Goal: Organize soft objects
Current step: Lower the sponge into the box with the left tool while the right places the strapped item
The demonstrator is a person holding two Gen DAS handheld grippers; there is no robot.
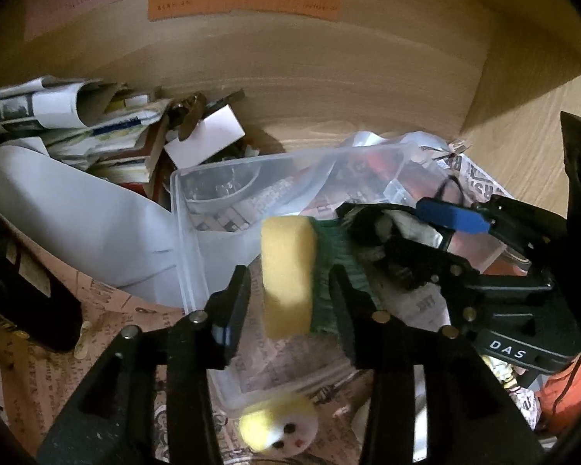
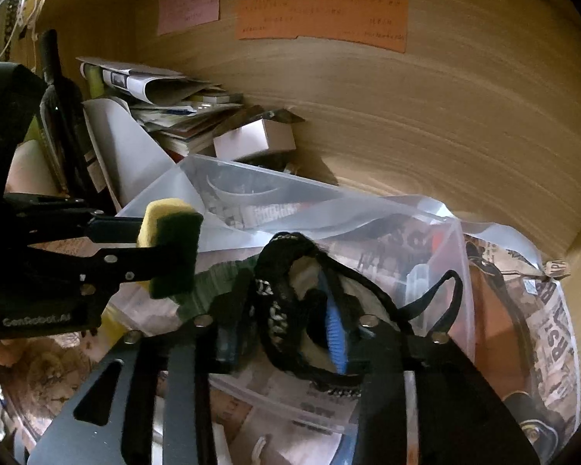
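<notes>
My left gripper (image 1: 288, 294) is shut on a yellow sponge with a green scouring side (image 1: 286, 275) and holds it above a clear plastic bin (image 1: 186, 232). The sponge also shows in the right wrist view (image 2: 170, 246), held over the bin's left rim (image 2: 228, 172). My right gripper (image 2: 290, 333) is shut on a black knitted fabric piece with straps (image 2: 286, 271) over the bin; in the left wrist view the right gripper (image 1: 445, 232) is at the right. A small yellow and white plush toy (image 1: 279, 422) lies below the bin.
A stack of papers and magazines (image 1: 77, 124) and a white box (image 1: 205, 135) lie at the back left against a wooden wall (image 2: 406, 116). A dark bottle (image 2: 58, 116) stands at the left. Newspaper (image 2: 554, 329) covers the surface.
</notes>
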